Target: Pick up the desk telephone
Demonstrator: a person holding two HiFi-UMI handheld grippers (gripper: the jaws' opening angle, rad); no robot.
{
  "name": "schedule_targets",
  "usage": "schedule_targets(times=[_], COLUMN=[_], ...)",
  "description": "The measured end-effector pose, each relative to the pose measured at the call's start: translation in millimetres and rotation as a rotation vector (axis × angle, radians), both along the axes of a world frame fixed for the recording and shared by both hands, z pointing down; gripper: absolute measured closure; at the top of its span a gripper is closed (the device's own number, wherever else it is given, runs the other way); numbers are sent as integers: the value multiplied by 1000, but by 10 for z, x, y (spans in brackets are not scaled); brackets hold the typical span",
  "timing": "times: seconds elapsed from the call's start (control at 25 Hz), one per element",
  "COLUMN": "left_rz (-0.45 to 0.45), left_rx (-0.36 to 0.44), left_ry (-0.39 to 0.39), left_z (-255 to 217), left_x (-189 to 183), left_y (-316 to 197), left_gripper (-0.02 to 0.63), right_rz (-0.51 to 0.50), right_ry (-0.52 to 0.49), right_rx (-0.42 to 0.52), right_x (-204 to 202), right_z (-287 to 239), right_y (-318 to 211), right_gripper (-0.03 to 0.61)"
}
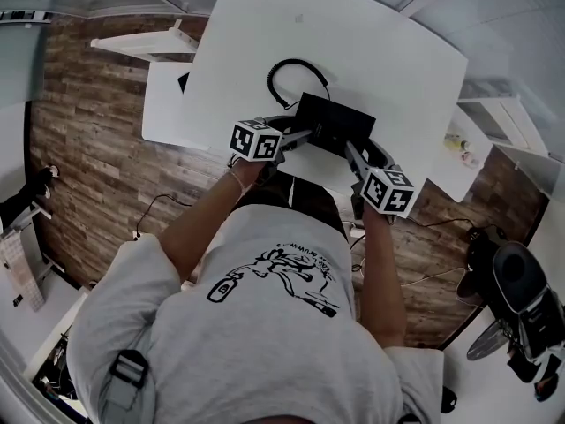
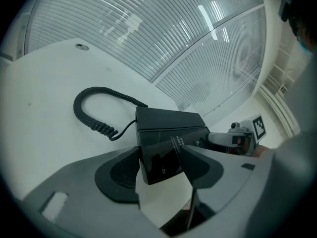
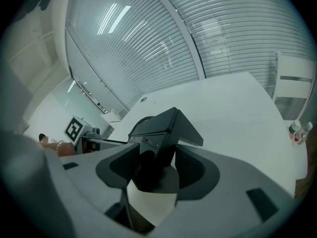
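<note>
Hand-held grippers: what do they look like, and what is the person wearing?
The left hand-held gripper and right hand-held gripper are grey, each with two dark padded jaws. Each carries a white cube with black square markers. The person wears a light grey short-sleeved T-shirt with a black drawing.

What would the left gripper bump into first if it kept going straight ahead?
The desk telephone. Its dark end sits between the jaws of the left gripper, which look closed on it, so going on would just push against the telephone.
</note>
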State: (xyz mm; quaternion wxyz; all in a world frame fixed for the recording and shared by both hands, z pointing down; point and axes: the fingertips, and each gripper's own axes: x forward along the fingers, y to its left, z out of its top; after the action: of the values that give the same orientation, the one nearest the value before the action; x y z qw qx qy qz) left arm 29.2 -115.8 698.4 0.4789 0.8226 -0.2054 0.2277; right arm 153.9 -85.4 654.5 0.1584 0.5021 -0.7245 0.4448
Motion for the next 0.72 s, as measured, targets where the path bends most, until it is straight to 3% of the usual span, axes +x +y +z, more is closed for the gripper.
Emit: schedule_targets(times=[0.72], left_rz=[7], left_rx=[101], left_ry=[11], left_z=[-836], left_x=[35], left_y=[-134], left_gripper=[367], right_rz=[39], right_ry=[-47], right_rx=[114], right_x=[34], right_z=[-795], right_y=[-86], right_gripper=[377])
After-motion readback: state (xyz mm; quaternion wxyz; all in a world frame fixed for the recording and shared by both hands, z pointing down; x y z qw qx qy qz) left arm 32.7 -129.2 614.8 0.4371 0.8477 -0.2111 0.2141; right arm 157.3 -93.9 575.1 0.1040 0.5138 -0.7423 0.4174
